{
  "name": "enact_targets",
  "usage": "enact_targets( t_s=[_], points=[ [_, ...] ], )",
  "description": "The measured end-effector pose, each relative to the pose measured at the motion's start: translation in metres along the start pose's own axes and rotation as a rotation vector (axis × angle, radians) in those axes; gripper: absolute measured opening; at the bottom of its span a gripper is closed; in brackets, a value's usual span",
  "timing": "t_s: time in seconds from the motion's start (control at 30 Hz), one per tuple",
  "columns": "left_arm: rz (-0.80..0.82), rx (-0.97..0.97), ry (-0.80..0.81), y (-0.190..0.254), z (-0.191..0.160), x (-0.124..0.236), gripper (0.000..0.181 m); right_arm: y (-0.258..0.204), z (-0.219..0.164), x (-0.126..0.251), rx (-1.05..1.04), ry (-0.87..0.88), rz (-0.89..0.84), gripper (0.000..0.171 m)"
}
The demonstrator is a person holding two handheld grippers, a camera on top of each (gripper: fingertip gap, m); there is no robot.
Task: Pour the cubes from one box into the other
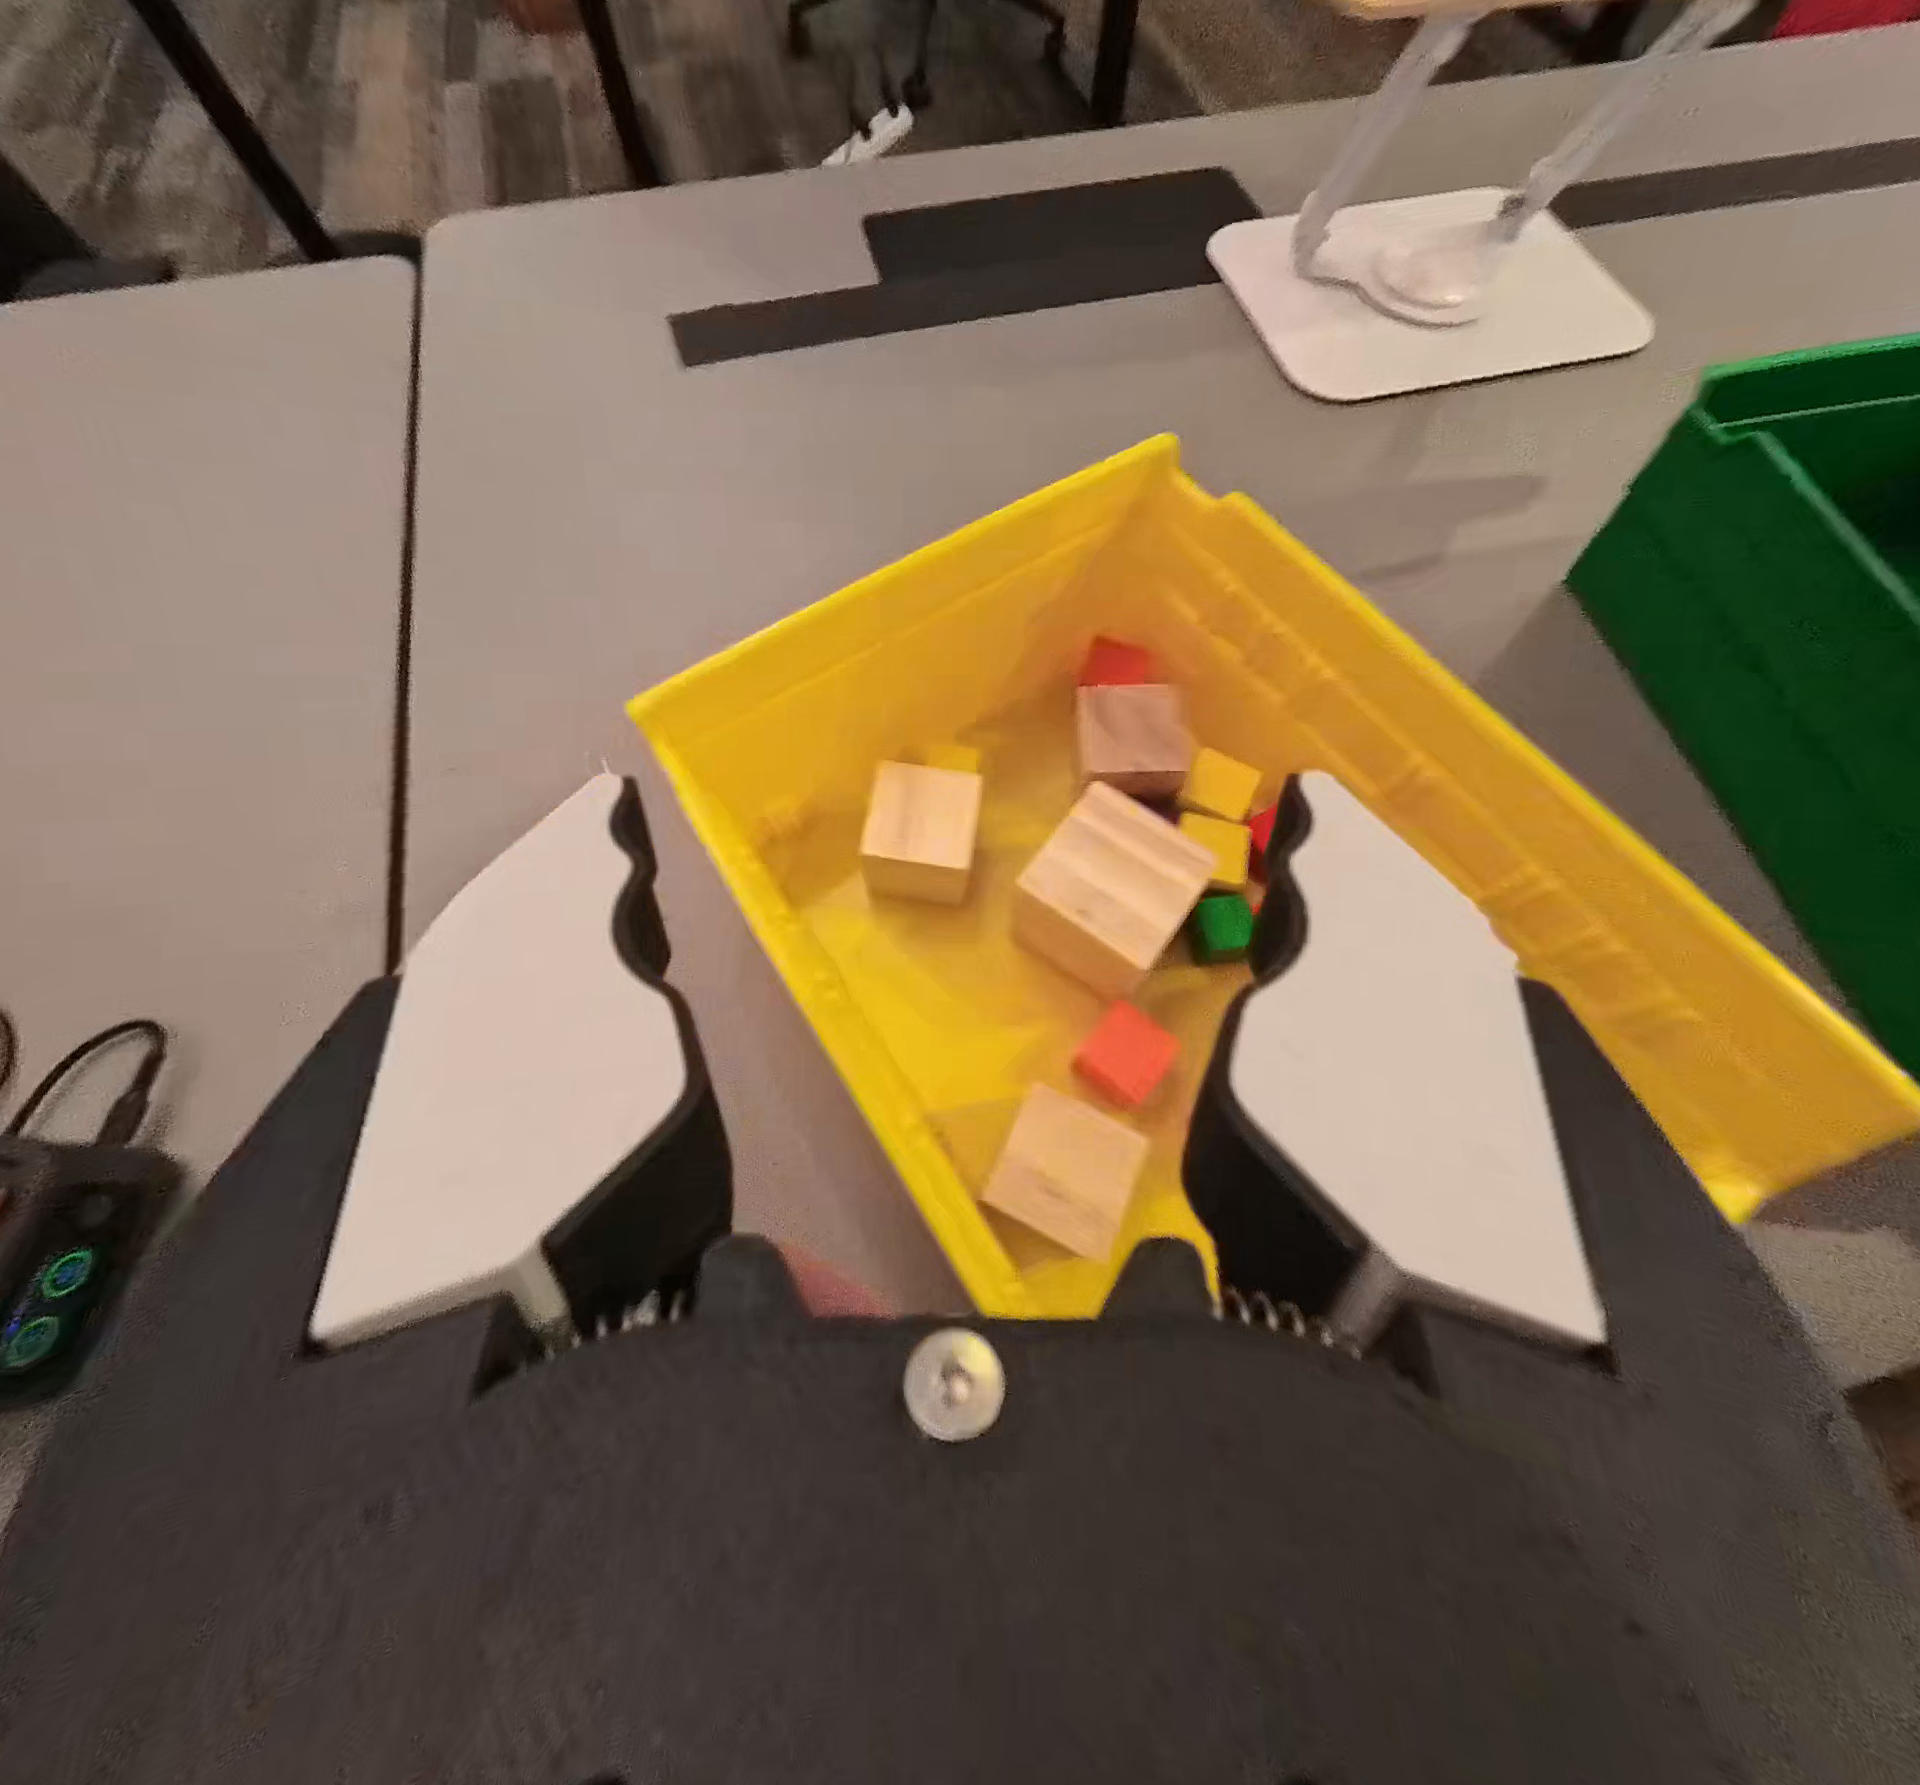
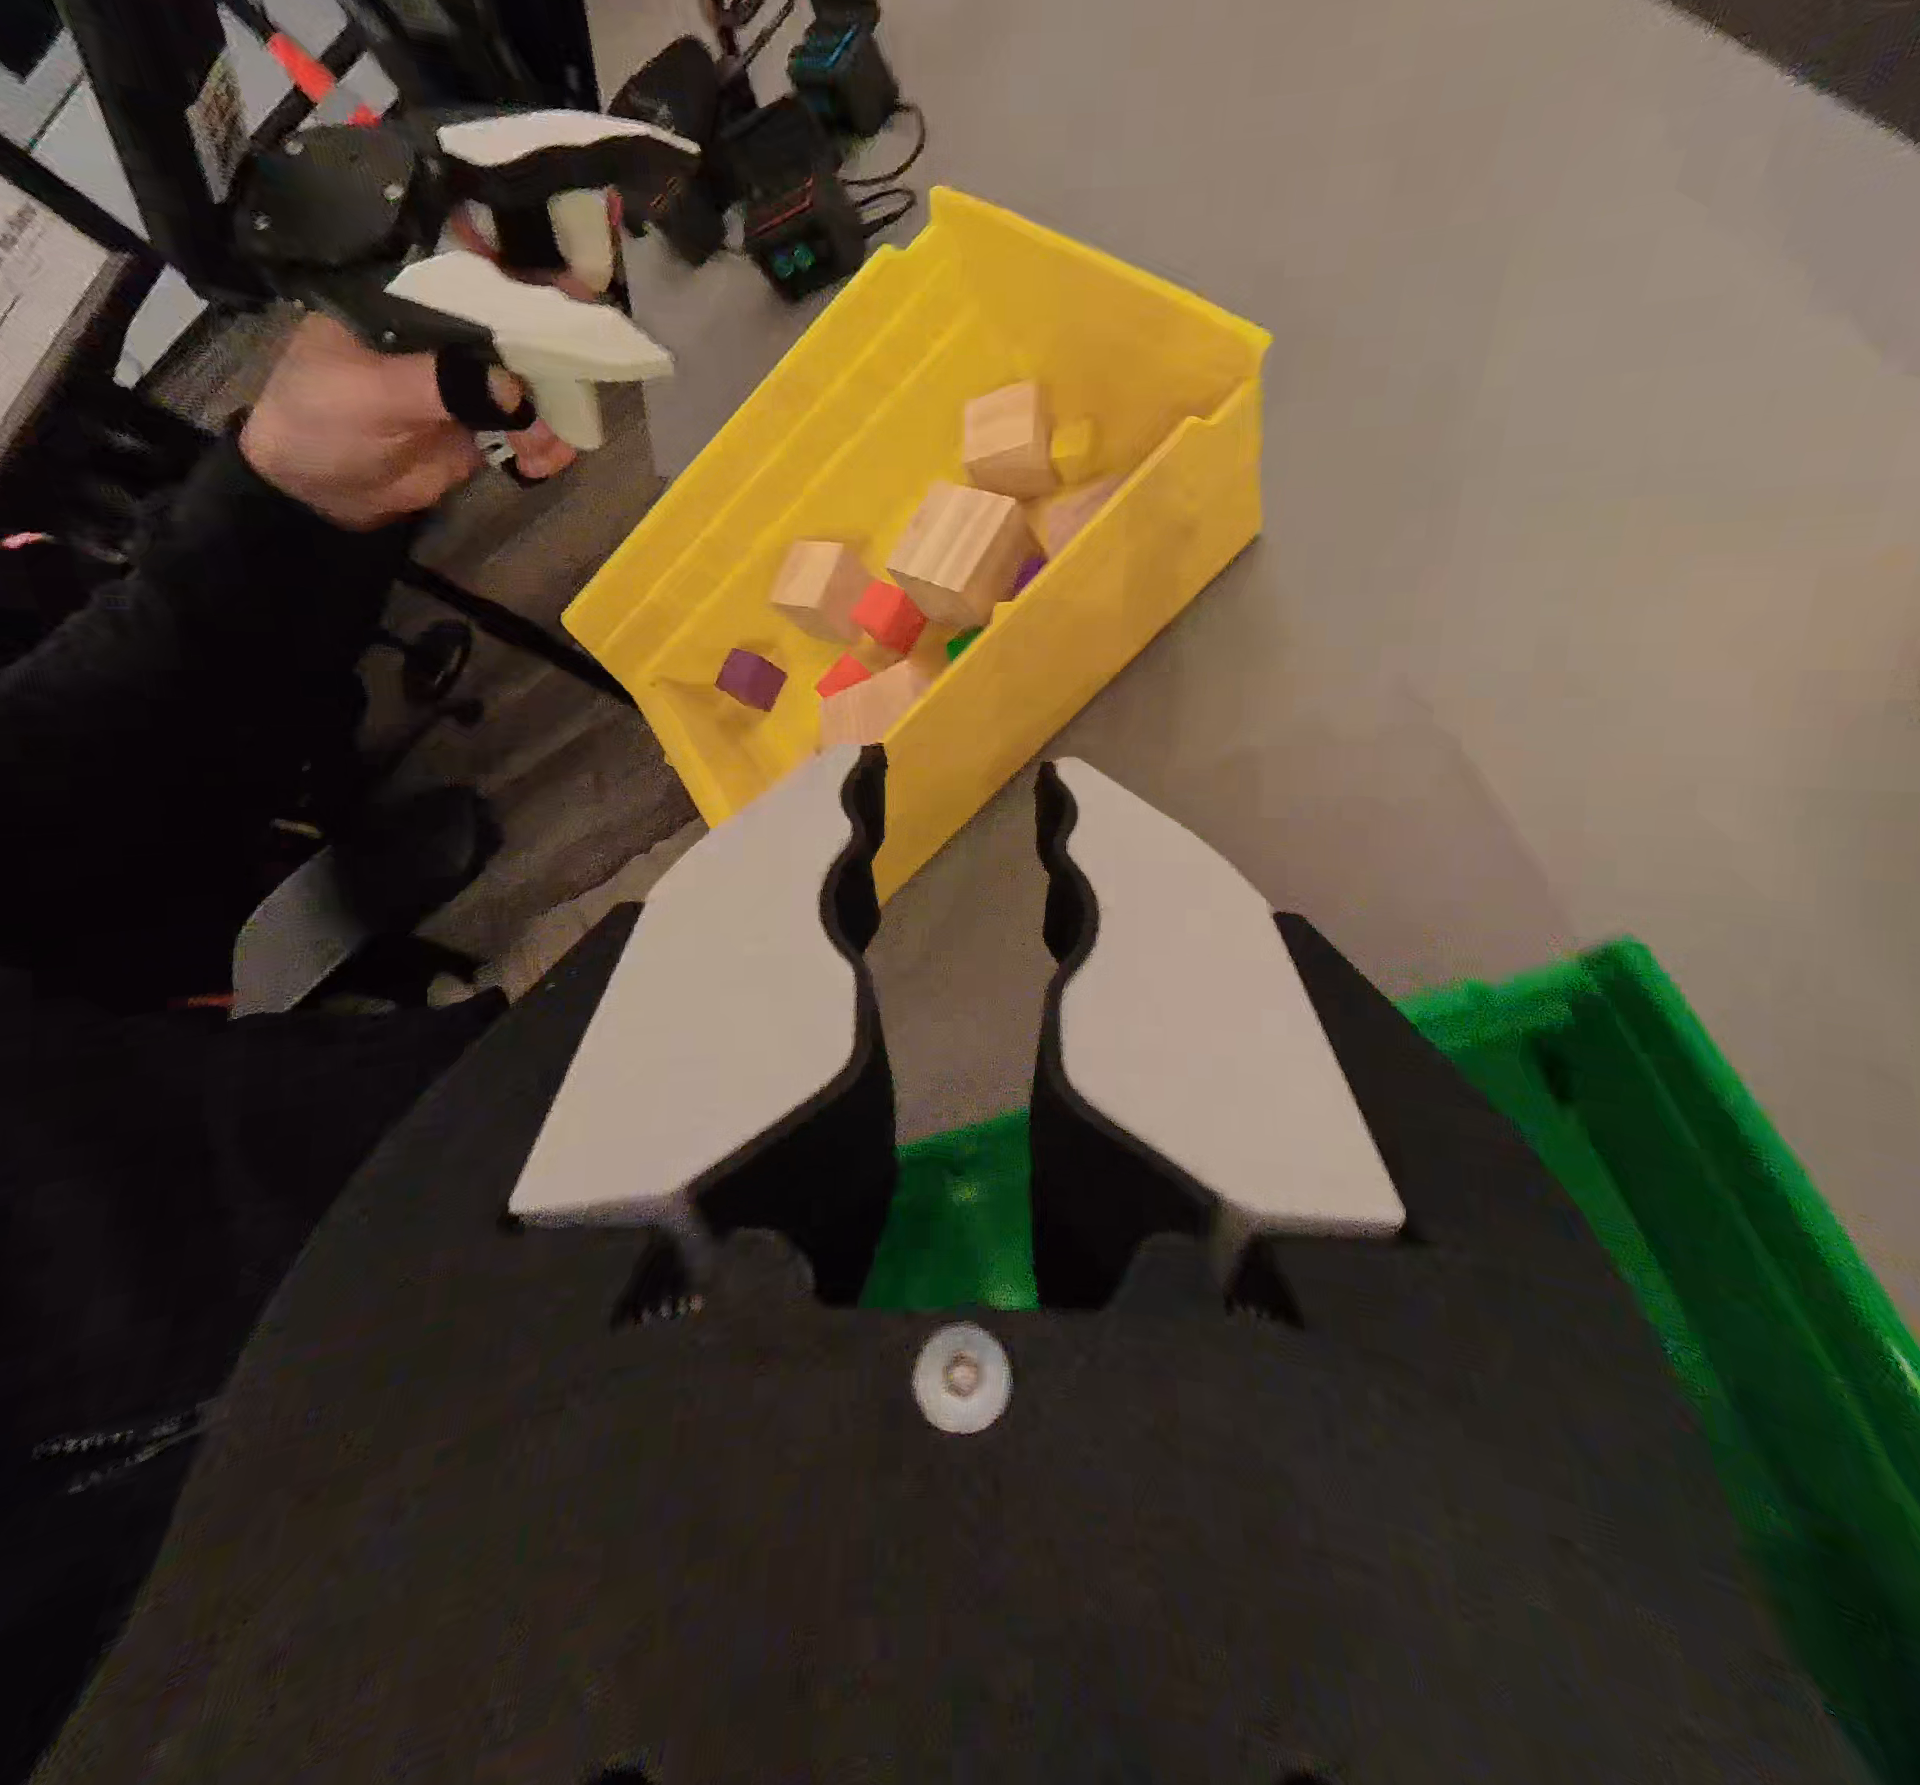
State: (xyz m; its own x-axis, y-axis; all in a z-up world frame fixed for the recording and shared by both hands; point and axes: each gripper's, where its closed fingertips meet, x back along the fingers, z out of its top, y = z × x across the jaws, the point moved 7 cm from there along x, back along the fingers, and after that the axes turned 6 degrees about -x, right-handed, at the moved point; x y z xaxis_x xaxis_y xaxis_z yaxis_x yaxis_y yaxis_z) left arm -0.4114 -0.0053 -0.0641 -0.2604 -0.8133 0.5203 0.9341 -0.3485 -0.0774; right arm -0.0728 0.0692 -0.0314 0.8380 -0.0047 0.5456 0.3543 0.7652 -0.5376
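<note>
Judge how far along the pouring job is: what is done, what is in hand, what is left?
Done: nothing poured; the cubes all lie in the yellow box, which stands on the table. In hand: both grippers are open and hold nothing. The left gripper is above the yellow box; the right gripper is near its wall. Left: grasp the box, lift, tip it into the green box.

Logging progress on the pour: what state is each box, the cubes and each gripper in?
yellow box: upright on the table, holds the cubes.
cubes: loose inside the yellow box, unpoured.
green box: upright beside it; contents hidden.
left gripper: open, empty.
right gripper: open, empty.
</note>
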Motion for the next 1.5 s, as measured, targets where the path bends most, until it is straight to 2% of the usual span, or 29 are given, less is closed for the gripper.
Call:
enact_targets(
  t_s=[0.1, 0.2, 0.23, 0.33, 0.4, 0.5, 0.6, 0.63, 0.8, 0.93, 1.03, 1.3, 1.5],
  points=[
    [0.035, -0.036, -0.101, -0.029, -0.008, -0.020, 0.100, 0.007, 0.031, -0.058, 0.015, -0.133, -0.051, 0.033],
    [0.033, -0.015, -0.191, -0.052, -0.017, -0.046, 0.094, 0.030, 0.050, -0.108, -0.024, -0.247, -0.177, 0.059],
    [0.011, 0.022, -0.236, -0.058, -0.022, -0.056, 0.097, 0.037, 0.052, -0.123, -0.038, -0.282, -0.219, 0.059],
    [-0.083, 0.090, -0.333, -0.067, -0.034, -0.080, 0.087, 0.053, 0.056, -0.162, -0.099, -0.363, -0.247, 0.053],
    [-0.081, 0.071, -0.354, -0.074, -0.036, -0.090, 0.067, 0.063, 0.059, -0.179, -0.080, -0.409, -0.312, 0.049],
    [-0.140, 0.089, -0.396, -0.075, -0.037, -0.103, 0.047, 0.077, 0.063, -0.200, -0.078, -0.468, -0.366, 0.040],
    [-0.155, 0.032, -0.451, -0.073, -0.037, -0.114, 0.046, 0.084, 0.066, -0.216, -0.106, -0.521, -0.351, 0.035],
    [-0.162, 0.029, -0.470, -0.073, -0.038, -0.118, 0.043, 0.085, 0.069, -0.219, -0.117, -0.530, -0.333, 0.028],
    [-0.160, 0.023, -0.503, -0.083, -0.042, -0.138, 0.024, 0.089, 0.069, -0.225, -0.067, -0.579, -0.329, 0.010],
    [-0.091, -0.001, -0.530, -0.090, -0.035, -0.148, 0.009, 0.087, 0.064, -0.222, -0.034, -0.558, -0.317, 0.007],
    [-0.095, -0.040, -0.528, -0.091, -0.021, -0.154, 0.005, 0.086, 0.060, -0.214, -0.024, -0.536, -0.312, 0.006],
    [-0.150, -0.209, -0.572, -0.066, 0.038, -0.163, 0.004, 0.089, 0.075, -0.157, -0.021, -0.449, -0.351, 0.008],
    [-0.165, -0.276, -0.540, -0.042, 0.086, -0.175, 0.004, 0.094, 0.086, -0.110, -0.032, -0.402, -0.381, 0.008]
  ],
)
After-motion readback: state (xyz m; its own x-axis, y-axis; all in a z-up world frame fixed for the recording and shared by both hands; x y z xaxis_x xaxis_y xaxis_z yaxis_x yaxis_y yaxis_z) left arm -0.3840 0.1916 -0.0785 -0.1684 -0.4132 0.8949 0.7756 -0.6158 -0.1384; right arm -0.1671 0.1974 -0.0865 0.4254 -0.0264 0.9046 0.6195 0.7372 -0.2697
